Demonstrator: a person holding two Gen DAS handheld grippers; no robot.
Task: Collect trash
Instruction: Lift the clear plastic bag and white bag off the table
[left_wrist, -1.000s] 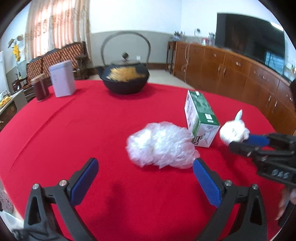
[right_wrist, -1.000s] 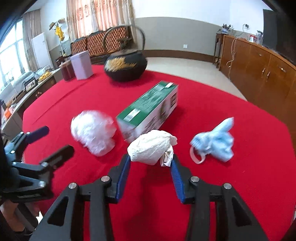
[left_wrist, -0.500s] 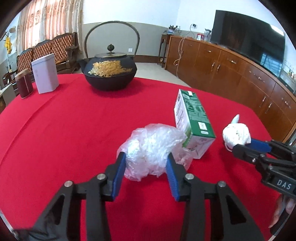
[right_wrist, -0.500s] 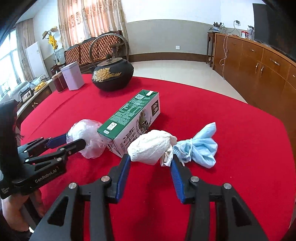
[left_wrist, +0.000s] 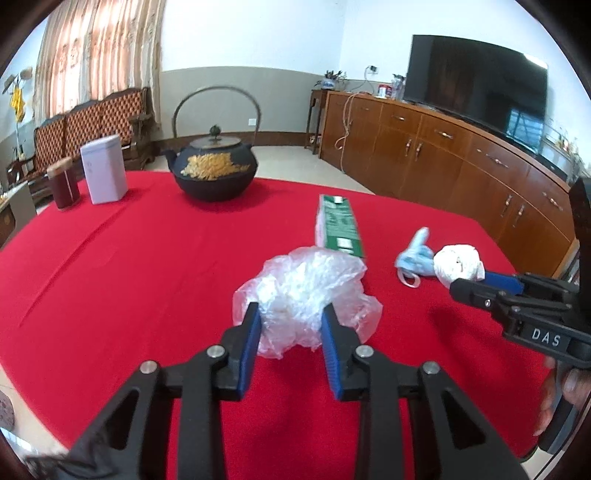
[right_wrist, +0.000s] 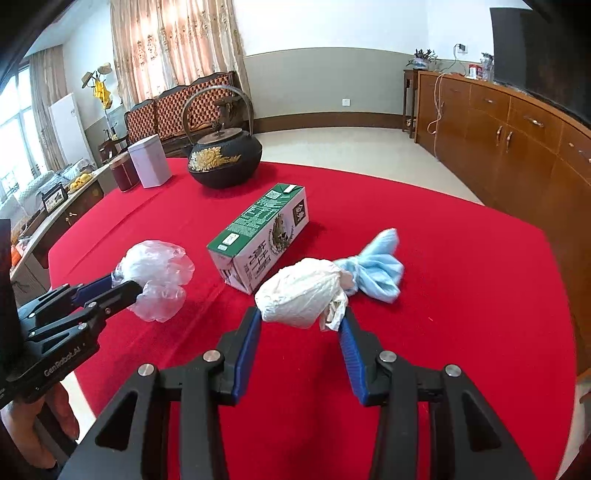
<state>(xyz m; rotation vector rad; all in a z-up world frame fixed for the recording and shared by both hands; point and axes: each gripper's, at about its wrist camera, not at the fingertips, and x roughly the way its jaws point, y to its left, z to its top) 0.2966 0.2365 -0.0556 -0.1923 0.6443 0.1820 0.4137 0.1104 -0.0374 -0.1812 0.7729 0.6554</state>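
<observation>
My left gripper (left_wrist: 291, 319) is shut on a crumpled clear plastic bag (left_wrist: 306, 291) and holds it above the red tablecloth (left_wrist: 129, 258). The bag also shows in the right wrist view (right_wrist: 155, 273), between the left gripper's fingers (right_wrist: 129, 288). My right gripper (right_wrist: 301, 325) is shut on a crumpled white paper wad (right_wrist: 301, 291), also seen in the left wrist view (left_wrist: 458, 264). A green and white carton (right_wrist: 262, 236) lies on its side in the middle. A crumpled blue face mask (right_wrist: 376, 271) lies behind the paper wad.
A black iron teapot (left_wrist: 214, 173) with gold pattern, a white tin (left_wrist: 104, 173) and a dark red canister (left_wrist: 65, 187) stand at the far side of the table. Wooden cabinets (left_wrist: 461, 162) with a TV run along the right wall.
My left gripper closed on the plastic bag and lifted it. Both grippers have drawn back and up from the carton. My right gripper kept its hold on the paper wad.
</observation>
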